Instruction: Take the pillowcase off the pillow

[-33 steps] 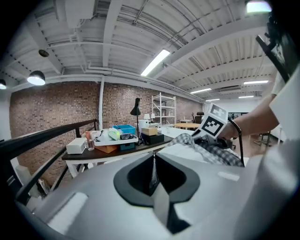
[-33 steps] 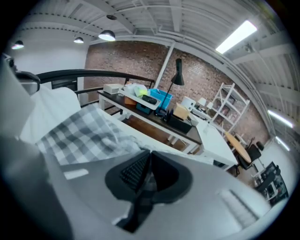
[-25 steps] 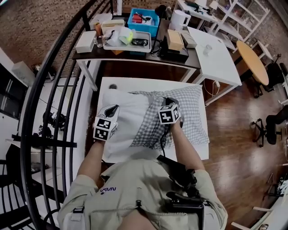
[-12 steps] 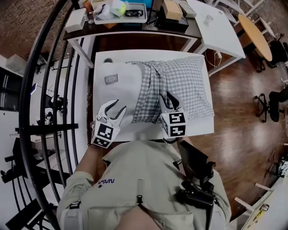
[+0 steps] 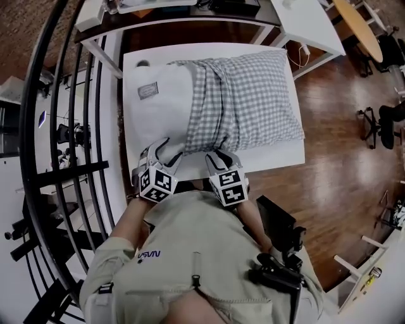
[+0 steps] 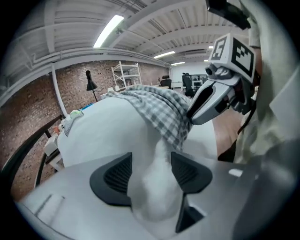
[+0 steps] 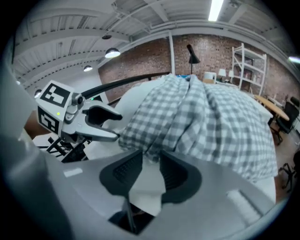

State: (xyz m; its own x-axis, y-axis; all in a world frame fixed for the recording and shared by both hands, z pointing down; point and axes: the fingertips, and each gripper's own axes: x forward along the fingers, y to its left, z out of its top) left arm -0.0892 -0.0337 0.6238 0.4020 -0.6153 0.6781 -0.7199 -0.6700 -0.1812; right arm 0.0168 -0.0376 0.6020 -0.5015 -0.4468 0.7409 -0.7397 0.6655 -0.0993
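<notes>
A white pillow [image 5: 158, 107] lies on the white table [image 5: 272, 161]. A grey checked pillowcase [image 5: 253, 101] covers its right part and is bunched at the middle. Both grippers are at the pillow's near edge. My left gripper [image 5: 161, 147] stands open. Its jaws have just been opening, and a white bulge of the pillow [image 6: 150, 187] sits between the pads. My right gripper [image 5: 219, 155] is open too. It opened within the last second, at the pillowcase's near hem [image 7: 154, 140], with white fabric between its pads.
A black curved railing [image 5: 69, 126] runs along the left of the table. A dark desk [image 5: 190, 16] stands beyond the far edge and a white table [image 5: 304, 25] at the upper right. Wooden floor [image 5: 329, 158] and an office chair [image 5: 380, 120] lie to the right.
Both grippers have drawn back from the middle of the pillow to its near edge, and both have gone from shut to open. The pillowcase lies flatter.
</notes>
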